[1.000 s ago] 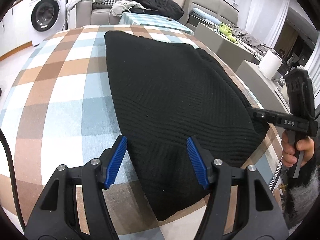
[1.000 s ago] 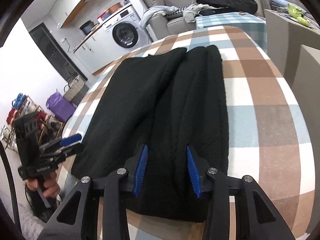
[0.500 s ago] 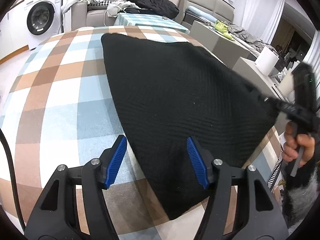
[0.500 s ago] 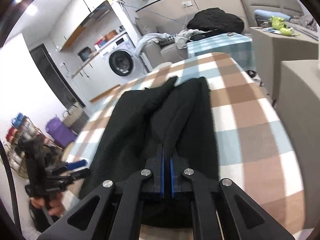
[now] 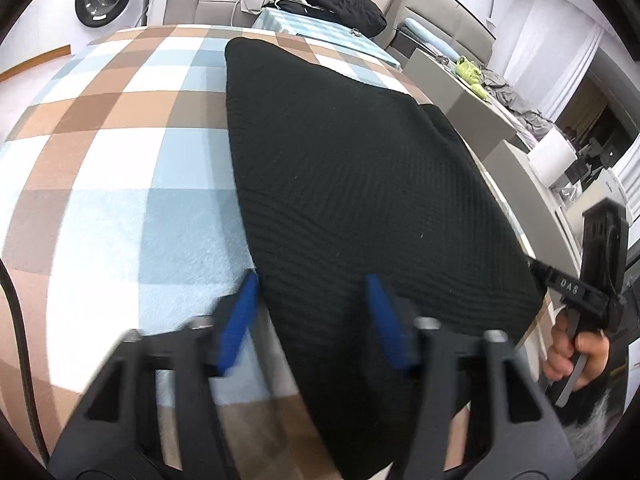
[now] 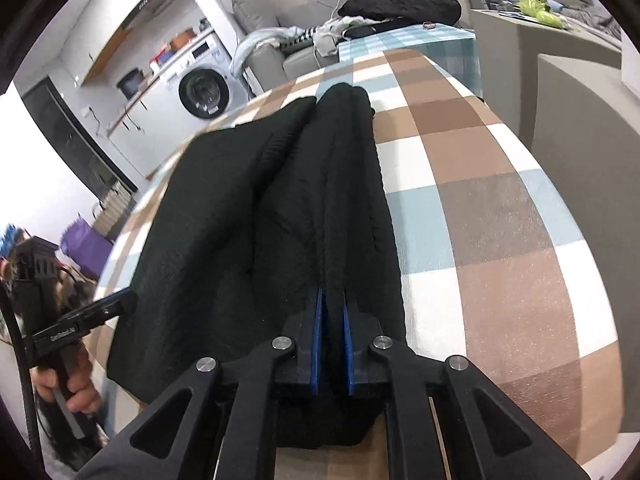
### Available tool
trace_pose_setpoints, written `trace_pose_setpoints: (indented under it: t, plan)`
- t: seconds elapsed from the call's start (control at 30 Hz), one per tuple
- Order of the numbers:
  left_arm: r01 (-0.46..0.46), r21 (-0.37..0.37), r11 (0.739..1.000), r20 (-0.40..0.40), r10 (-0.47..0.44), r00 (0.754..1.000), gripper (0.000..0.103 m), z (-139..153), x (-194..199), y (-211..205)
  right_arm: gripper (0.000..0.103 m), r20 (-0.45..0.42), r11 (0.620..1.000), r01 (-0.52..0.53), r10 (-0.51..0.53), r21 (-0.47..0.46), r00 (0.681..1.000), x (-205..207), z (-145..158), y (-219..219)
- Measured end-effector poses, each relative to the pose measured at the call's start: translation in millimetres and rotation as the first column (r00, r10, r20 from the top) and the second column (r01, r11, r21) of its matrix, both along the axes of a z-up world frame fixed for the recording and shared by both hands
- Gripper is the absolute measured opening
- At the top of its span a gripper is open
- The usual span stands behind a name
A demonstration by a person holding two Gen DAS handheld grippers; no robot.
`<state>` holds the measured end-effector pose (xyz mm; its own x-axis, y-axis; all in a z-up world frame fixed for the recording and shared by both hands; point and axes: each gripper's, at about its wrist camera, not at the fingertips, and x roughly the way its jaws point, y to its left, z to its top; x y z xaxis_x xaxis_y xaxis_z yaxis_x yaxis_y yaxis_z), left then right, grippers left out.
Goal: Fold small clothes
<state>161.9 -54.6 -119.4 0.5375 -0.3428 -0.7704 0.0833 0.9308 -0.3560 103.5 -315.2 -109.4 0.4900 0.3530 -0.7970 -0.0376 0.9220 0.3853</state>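
The right tongs [image 6: 331, 316] pinch a raised fold of the black knit garment [image 5: 360, 184] at its near edge, low in the frame; the left tongs [image 5: 312, 316], their jaws just closing in, straddle the garment's near left edge without yet pressing it. The garment lies along the middle of the checked tabletop [image 5: 104, 160], which fills most of both views. A washing machine [image 6: 204, 92] stands at upper left, and a hand [image 5: 576, 356] grips a handle at lower right.
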Motion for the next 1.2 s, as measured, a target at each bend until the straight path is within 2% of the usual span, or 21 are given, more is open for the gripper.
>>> trace_pose_setpoints:
  t: [0.03,0.13,0.27,0.5,0.6,0.7,0.77,0.83,0.9,1.0,1.07,1.13,1.2]
  plan:
    - [-0.017,0.020,1.000,0.008,0.017,1.000,0.021,0,2,-1,0.008,0.000,1.000,0.004,-0.004,0.006,1.000,-1,0,0]
    - [-0.026,0.024,0.999,0.019,0.025,0.999,0.010,1,2,0,0.008,-0.001,1.000,0.006,-0.006,0.008,1.000,-2,1,4]
    - [-0.046,0.081,0.996,0.043,0.042,0.998,0.007,7,-1,6,0.008,-0.016,1.000,-0.011,0.011,0.017,1.000,-1,1,14]
    - [-0.145,0.099,0.984,0.034,0.143,0.989,0.007,9,-15,53,0.008,-0.035,0.991,-0.113,0.116,0.077,0.993,1,-3,56]
    - [-0.172,0.104,0.980,0.015,0.172,0.985,0.011,12,-18,66,0.008,-0.029,0.985,-0.156,0.158,0.078,0.987,2,-4,75]
    - [-0.185,0.128,0.974,0.030,0.183,0.983,0.016,21,-28,74,0.005,0.010,0.987,-0.157,0.156,0.027,0.988,2,11,81]
    - [-0.188,0.130,0.974,0.044,0.183,0.982,0.026,28,-32,76,0.004,0.096,0.985,-0.163,0.157,0.060,0.983,-3,33,77]
    - [-0.181,0.126,0.975,0.061,0.174,0.983,0.037,33,-36,76,0.004,0.140,0.989,-0.144,0.138,0.029,0.980,-8,46,75]
    - [-0.173,0.137,0.975,0.072,0.164,0.984,0.041,38,-34,71,0.004,0.092,0.993,-0.115,0.115,-0.005,0.989,-4,36,71]
    - [-0.153,0.133,0.979,0.072,0.145,0.987,0.046,40,-36,65,0.006,-0.040,0.990,-0.107,0.104,-0.093,0.994,7,8,74]
    - [-0.145,0.121,0.982,0.073,0.137,0.988,0.046,40,-36,63,0.014,-0.013,0.995,-0.090,0.089,-0.052,0.996,10,14,70]
    - [-0.139,0.106,0.985,0.076,0.131,0.988,0.049,40,-35,61,0.021,0.037,0.996,-0.068,0.070,-0.051,0.997,17,28,69]
    - [-0.131,0.100,0.986,0.077,0.123,0.989,0.052,40,-36,58,0.023,0.069,0.998,-0.054,0.055,-0.022,0.996,27,37,68]
